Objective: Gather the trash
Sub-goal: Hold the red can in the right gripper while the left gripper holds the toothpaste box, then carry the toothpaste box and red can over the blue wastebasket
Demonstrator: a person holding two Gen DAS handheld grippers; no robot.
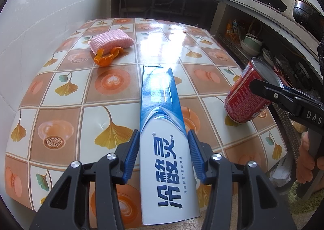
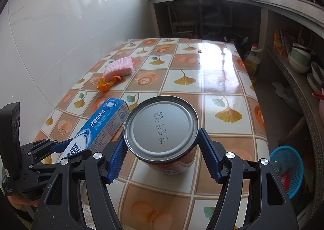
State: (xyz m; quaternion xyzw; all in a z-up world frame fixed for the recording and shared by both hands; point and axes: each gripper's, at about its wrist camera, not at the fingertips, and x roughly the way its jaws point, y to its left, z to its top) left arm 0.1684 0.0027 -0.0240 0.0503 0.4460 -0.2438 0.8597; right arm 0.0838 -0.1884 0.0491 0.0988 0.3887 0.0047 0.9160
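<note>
Toothpaste box (image 1: 162, 128) clamped in left hand-held gripper (image 1: 163, 155), lifted over tabletop (image 1: 60, 92). Right hand-held gripper (image 2: 162, 155) grips red can (image 2: 162, 128) (tilted, base forward). Orange peel (image 1: 107, 57) at 11 o'clock, touching pink sponge (image 1: 111, 42).

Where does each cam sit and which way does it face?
Left wrist: on the left gripper, looking down along its fingers at the toothpaste box it clamps; part of a hand shows far right.
Right wrist: on the right gripper, angled down at the red can between its pads.
Shared: box, can, pink sponge, orange peel, tiled table; each sees the other gripper.
</note>
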